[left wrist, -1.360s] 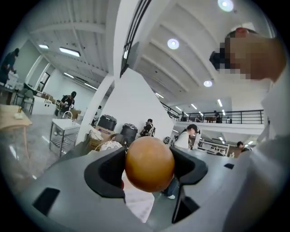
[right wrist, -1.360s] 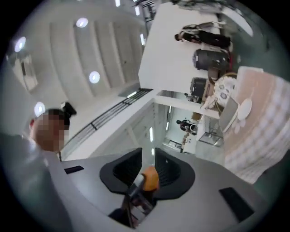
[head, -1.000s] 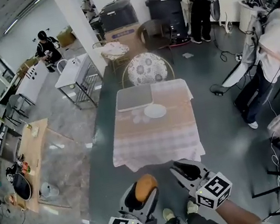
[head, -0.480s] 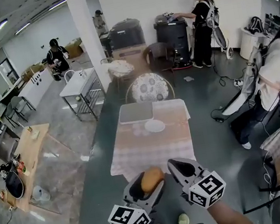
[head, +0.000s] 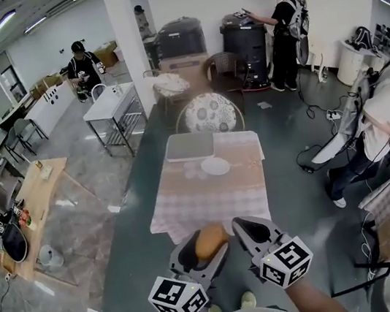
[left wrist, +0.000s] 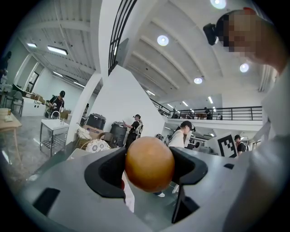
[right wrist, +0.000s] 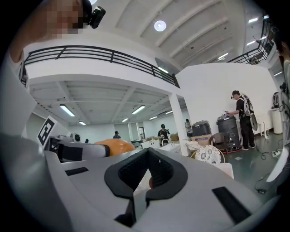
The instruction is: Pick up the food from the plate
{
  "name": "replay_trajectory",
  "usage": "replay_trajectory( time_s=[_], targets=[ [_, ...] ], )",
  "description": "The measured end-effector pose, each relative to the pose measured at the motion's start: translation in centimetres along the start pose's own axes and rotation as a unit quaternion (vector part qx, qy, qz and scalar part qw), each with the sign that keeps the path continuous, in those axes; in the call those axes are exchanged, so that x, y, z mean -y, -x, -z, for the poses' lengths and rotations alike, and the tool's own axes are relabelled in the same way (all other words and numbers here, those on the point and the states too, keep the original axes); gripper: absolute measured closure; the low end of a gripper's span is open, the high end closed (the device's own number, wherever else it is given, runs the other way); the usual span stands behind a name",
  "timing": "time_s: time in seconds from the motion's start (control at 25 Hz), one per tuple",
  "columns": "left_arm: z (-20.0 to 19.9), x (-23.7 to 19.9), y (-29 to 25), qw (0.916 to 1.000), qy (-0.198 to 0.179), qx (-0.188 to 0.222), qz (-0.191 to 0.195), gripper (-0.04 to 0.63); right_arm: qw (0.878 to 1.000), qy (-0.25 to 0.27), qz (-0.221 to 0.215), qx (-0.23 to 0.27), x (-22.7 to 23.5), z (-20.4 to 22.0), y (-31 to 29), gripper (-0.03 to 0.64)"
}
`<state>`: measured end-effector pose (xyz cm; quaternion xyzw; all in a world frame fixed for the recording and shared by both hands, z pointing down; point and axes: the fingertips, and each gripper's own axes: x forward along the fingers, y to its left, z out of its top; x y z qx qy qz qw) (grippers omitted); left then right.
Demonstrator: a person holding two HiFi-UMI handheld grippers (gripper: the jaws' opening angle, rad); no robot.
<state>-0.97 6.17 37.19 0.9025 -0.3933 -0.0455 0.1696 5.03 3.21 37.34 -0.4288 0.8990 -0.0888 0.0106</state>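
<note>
The left gripper [head: 207, 247] grips the bun [head: 210, 239] in the air, at 6 o'clock from the table [head: 209, 195]. The bun's long axis points to about 1 o'clock. The right gripper [right wrist: 147, 158] is closed and empty.

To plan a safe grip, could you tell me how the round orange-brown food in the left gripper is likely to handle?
The round orange-brown food looks smooth and ball-shaped, so it would probably roll once released. Its smooth skin may be somewhat slippery. It shows no dents where the left gripper clamps it, so it is likely fairly firm.
</note>
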Motion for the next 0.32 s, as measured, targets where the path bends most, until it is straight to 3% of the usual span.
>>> replay_trajectory(
  time_s=[0.32],
  targets=[
    [0.06, -0.01, -0.41, 0.9999, 0.005, -0.001, -0.008, 0.287, 1.000, 0.000, -0.003, -0.004, 0.53, 0.06, -0.05, 0.601]
  ],
)
